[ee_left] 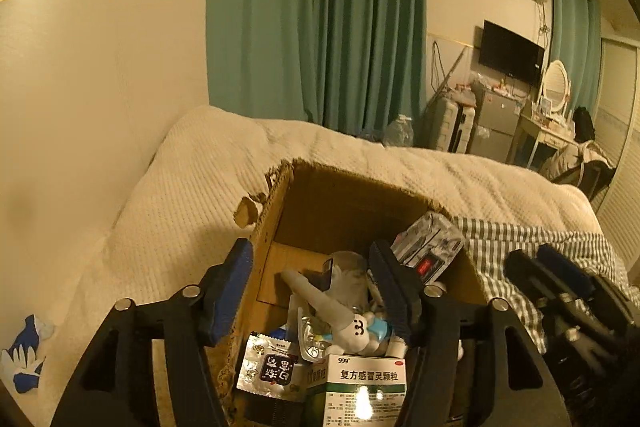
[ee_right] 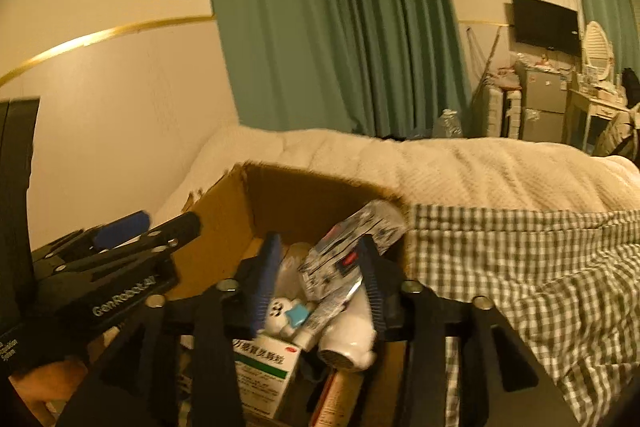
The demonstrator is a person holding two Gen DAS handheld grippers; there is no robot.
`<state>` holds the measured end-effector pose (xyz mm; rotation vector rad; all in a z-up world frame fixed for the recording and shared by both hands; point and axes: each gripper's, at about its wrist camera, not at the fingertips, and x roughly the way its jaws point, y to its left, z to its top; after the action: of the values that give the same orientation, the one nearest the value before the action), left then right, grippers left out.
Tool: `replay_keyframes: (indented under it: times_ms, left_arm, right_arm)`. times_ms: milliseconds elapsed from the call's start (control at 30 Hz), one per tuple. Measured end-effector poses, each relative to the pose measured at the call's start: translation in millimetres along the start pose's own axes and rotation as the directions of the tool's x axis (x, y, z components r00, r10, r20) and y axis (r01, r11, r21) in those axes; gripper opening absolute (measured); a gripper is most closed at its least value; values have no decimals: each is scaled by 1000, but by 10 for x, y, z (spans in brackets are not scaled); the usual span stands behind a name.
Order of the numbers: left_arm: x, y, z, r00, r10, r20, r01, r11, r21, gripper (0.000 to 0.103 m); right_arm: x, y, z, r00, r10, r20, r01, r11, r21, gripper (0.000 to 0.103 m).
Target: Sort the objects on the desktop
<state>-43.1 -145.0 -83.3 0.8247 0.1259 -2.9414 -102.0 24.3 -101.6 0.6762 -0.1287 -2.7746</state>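
left wrist — tube [ee_left: 320,301] slanting upper-left, in box [ee_left: 276,227]

The medicine box [ee_left: 366,391] below the fingers is cut off by the edge; the right gripper [ee_left: 560,291] is blurred.

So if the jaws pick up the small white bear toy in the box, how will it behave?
The white bear toy looks small, so probably light. Its rounded body may slip between flat pads. It lies loosely on the medicine box amid clutter, so a push would likely tumble it.
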Motion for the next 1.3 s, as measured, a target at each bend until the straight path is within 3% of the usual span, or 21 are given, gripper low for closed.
replay_keyframes:
  times_ms: [67,200,300,433,633,867,1033,1167,1300]
  left_arm:
    - [-90,0,35,1000,0,24,1,1000,-17,79]
    - [-397,-30,145,993,8,116,-3,999,-48,100]
    - [-604,-78,201,982,31,188,-19,998,-67,103]
    - [-800,-203,237,971,35,236,-20,997,-69,103]
    - [-1050,-447,246,956,14,294,8,997,-75,103]
    - [-1268,-774,176,934,-77,347,94,995,-30,103]
    - [-1331,-1022,93,915,-122,384,125,992,17,103]
    - [-1233,-1219,-6,915,-154,373,149,988,42,103]
    - [-1043,-1426,-152,928,-167,332,154,986,65,103]
  right_arm:
    - [-136,-69,60,999,-24,34,24,1000,3,59]
    - [-453,-166,199,991,-63,116,61,998,15,91]
    - [-768,-220,321,979,-73,193,70,997,19,103]
    - [-1146,-230,414,957,-98,272,107,994,-18,103]
    - [-1555,-308,561,941,-129,312,157,985,-66,103]
    - [-2022,-528,515,913,-186,362,222,973,-59,103]
    - [-2078,-745,369,922,-218,320,247,968,-52,103]
    - [-1978,-969,208,926,-258,276,268,964,3,103]
    - [-1880,-1097,95,921,-290,259,297,955,11,103]
